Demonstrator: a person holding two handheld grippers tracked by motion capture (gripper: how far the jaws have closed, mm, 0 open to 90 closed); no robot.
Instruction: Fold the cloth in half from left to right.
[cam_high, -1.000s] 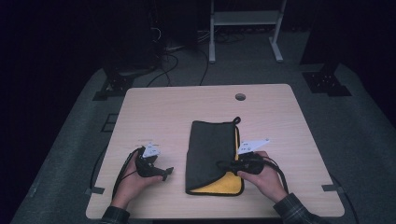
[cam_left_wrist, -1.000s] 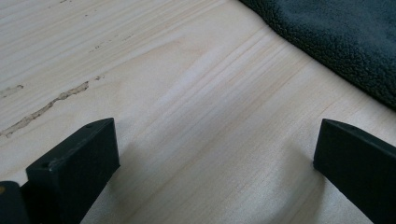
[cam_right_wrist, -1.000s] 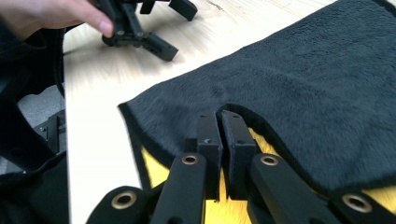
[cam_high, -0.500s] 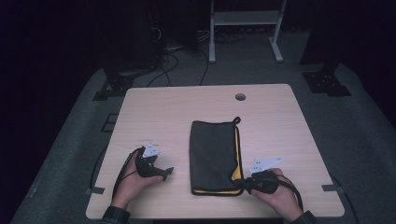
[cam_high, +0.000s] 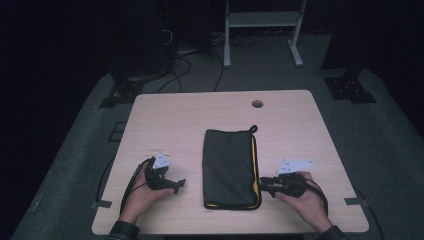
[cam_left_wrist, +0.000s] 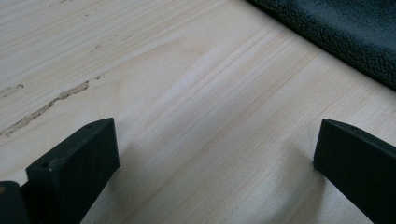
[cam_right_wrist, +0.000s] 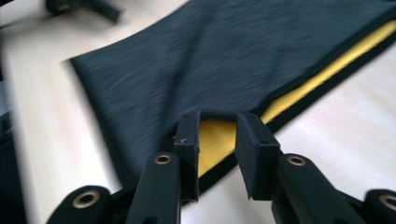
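Cloth (cam_high: 229, 167) of dark grey colour is laid on the wooden table (cam_high: 190, 120), nearer to the near edge and a little right of the middle. It is folded into a long rectangle, and a yellow inner side (cam_right_wrist: 322, 74) is seen along its right border, with a small loop (cam_high: 253, 129) at the far corner. Its surface looks soft and finely ribbed, like a microfibre towel.

The right gripper (cam_high: 267, 184) is held low at the near right corner of the cloth. In the right gripper view (cam_right_wrist: 217, 135) the jaws are narrowly parted, with the dark upper layer lifted a little just beyond their tips and the yellow layer seen in the gap; whether the fabric is really pinched cannot be told, and it seems not. This placement is judged to serve for taking the top layer only, so that the cloth can be opened or folded again.

The left gripper (cam_high: 175, 184) is rested on bare wood near the near left corner of the table, apart from the cloth. Its jaws are spread wide (cam_left_wrist: 215, 154) and nothing is between them; it is probably kept waiting. The table top is pale and smooth, with a straight grain and a round hole (cam_high: 257, 104) near the far edge.
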